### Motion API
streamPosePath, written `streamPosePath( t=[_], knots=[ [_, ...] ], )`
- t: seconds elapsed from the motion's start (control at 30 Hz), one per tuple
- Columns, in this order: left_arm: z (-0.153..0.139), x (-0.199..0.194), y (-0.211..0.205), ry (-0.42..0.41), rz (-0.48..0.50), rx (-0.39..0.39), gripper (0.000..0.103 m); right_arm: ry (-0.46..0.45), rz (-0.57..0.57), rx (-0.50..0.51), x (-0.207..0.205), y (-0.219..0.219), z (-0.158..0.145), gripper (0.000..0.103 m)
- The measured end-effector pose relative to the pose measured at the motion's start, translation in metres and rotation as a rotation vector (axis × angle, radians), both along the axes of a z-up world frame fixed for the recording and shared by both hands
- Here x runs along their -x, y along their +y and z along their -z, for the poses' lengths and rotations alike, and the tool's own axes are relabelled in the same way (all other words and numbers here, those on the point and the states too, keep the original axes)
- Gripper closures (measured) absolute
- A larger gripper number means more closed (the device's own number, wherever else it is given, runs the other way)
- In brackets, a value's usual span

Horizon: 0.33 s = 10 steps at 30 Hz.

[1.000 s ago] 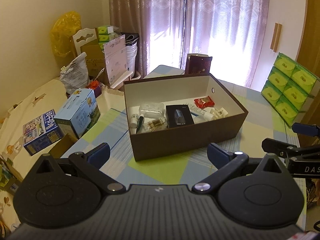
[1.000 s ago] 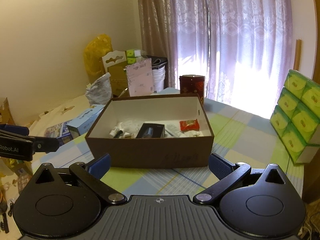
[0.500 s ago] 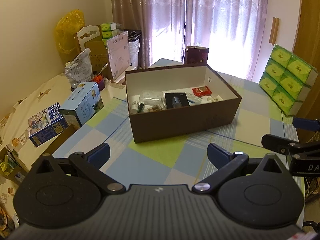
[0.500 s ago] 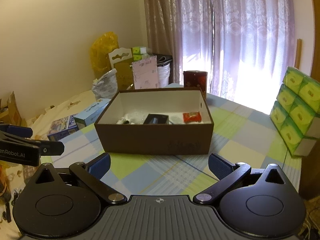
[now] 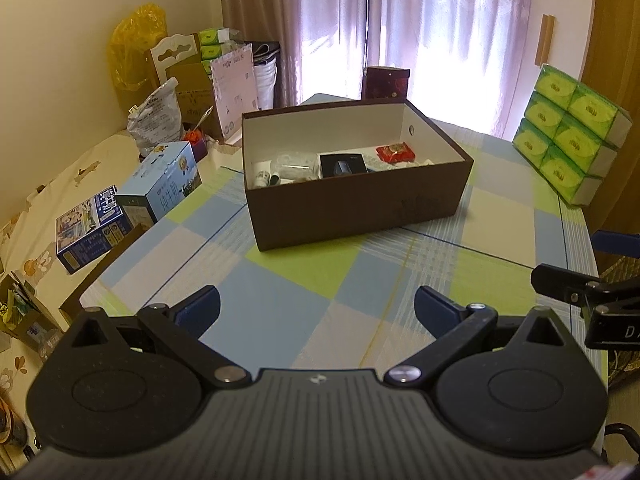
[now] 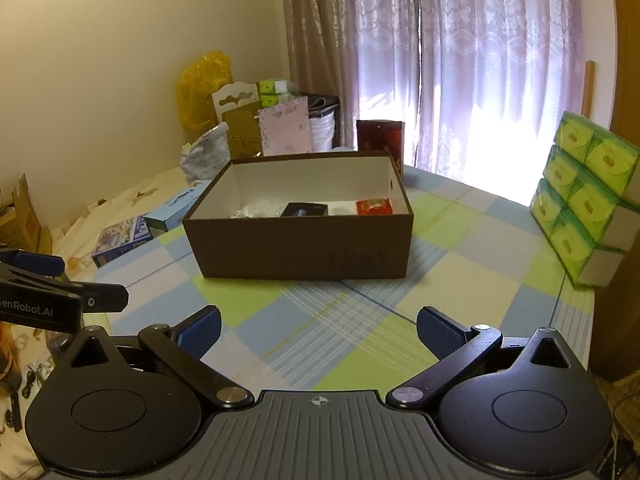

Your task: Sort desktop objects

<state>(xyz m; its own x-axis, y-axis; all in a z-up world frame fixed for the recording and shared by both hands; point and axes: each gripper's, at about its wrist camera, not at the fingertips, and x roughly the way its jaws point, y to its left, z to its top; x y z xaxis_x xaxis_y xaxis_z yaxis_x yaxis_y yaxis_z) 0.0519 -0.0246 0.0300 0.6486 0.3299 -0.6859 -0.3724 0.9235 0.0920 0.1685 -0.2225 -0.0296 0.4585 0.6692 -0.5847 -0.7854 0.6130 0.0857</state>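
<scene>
An open brown cardboard box (image 5: 360, 204) (image 6: 304, 248) stands on the checked tablecloth. Inside it lie a black case (image 5: 343, 165) (image 6: 304, 210), a red packet (image 5: 395, 152) (image 6: 374, 206), small bottles and clear wrapped items (image 5: 294, 166). My left gripper (image 5: 318, 308) hangs open and empty over the near part of the table, well short of the box. My right gripper (image 6: 318, 330) is open and empty too, level with the left one; its side shows at the right edge of the left wrist view.
A stack of green tissue packs (image 5: 572, 128) (image 6: 588, 196) stands at the table's right edge. A dark red tin (image 6: 380, 140) is behind the box. Blue cartons (image 5: 160, 188) (image 5: 90, 228), bags and cardboard crowd the left side. The tablecloth (image 5: 304, 288) lies between grippers and box.
Both grippers have drawn back from the box toward the near table edge, so the box looks smaller and farther. Both stayed open and empty.
</scene>
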Motion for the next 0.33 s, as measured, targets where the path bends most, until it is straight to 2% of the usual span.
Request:
streamPosePath(
  t=[0.33],
  knots=[
    [-0.0032,0.0002,-0.0034,-0.014,-0.007,-0.007,0.001,0.001,-0.006,-0.004,0.0003,-0.0001,0.0003,0.002]
  ],
)
